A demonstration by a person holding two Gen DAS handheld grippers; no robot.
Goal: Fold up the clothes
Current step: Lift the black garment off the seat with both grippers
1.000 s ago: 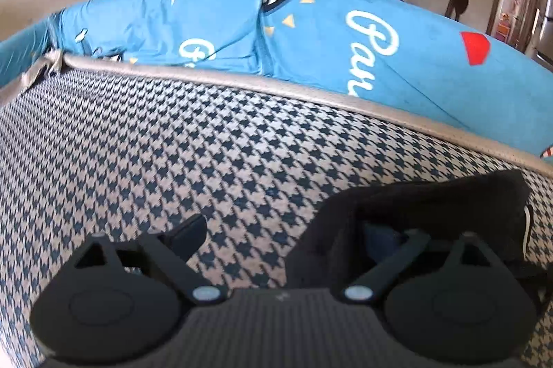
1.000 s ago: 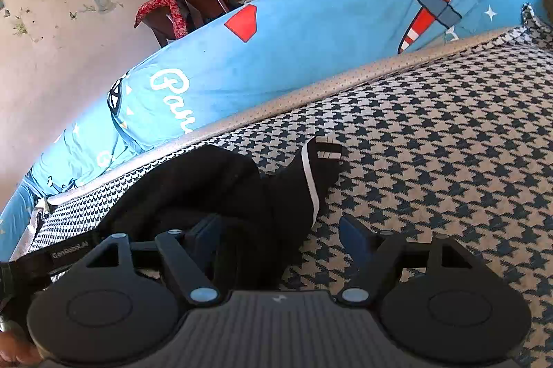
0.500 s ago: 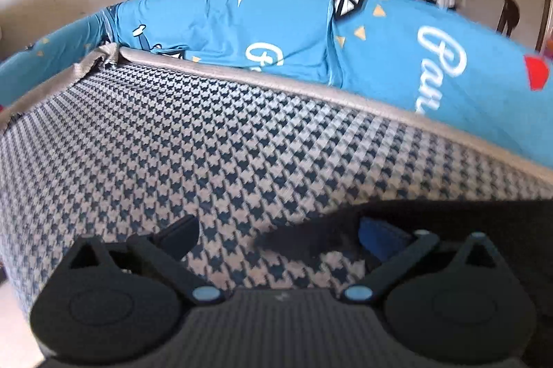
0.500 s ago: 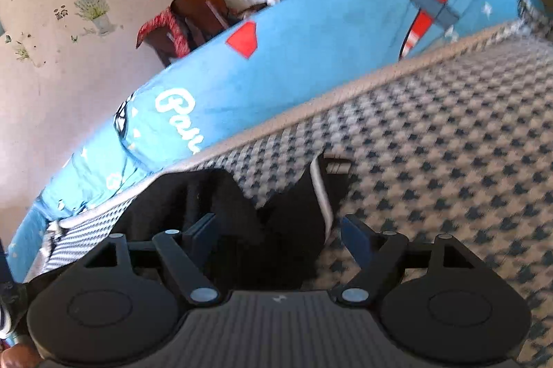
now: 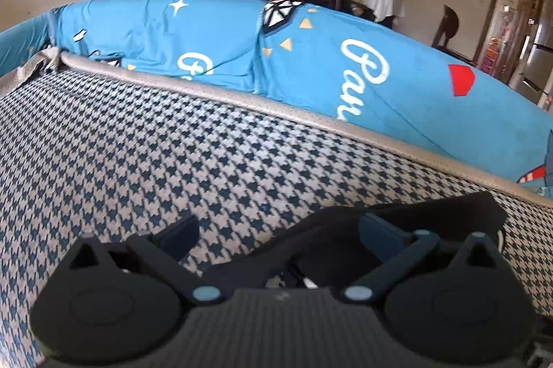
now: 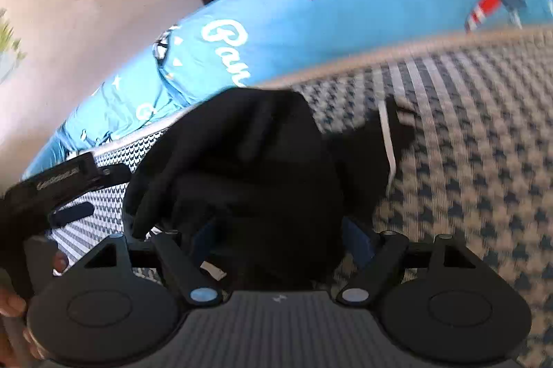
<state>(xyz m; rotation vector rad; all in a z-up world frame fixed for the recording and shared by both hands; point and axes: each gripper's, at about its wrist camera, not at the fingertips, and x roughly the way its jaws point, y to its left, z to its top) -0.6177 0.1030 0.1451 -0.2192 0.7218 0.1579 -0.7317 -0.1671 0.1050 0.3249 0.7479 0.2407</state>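
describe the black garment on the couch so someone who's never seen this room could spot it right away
Find the couch seat with the navy-and-cream houndstooth cover, in front of bright blue cushions. The black garment lies bunched on that seat. It is the only dark, plain thing there, with a thin white stripe on one end.

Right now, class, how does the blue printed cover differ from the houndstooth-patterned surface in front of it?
The blue printed cover is plain blue scattered with white lettering, stars and red shapes; the houndstooth-patterned surface repeats one small dark-and-pale check all over. The cover rises as a rounded bank behind; the houndstooth surface spreads in front and carries the black garment. Both are fabric, meeting along a beige edge strip.
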